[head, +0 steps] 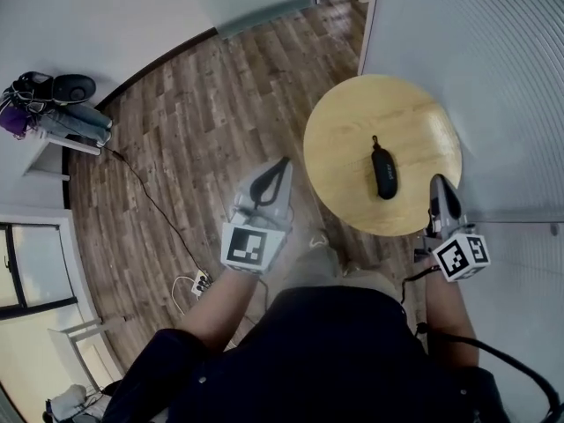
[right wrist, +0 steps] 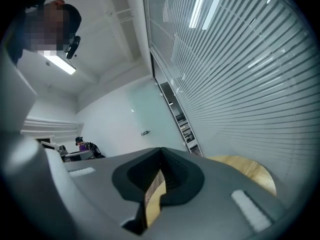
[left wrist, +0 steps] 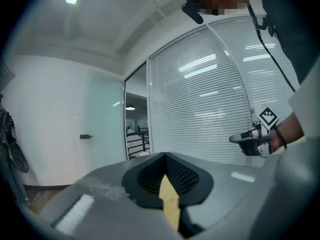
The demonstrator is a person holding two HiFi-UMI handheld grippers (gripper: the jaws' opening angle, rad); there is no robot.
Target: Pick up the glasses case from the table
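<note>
This looks like the approach step: the left gripper (head: 282, 164) and right gripper (head: 438, 185) are both clenched on nothing, and the glasses case (head: 383, 173) lies on the table (head: 344, 139) just left of the right jaws, which must open next.

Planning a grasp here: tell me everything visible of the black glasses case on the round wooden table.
The black oblong glasses case looks smooth and closed, with rounded ends and a small tab or loop at its far end. It lies flat, pointing roughly away from the person, near the middle of the round light wooden table. Only the table touches it.
</note>
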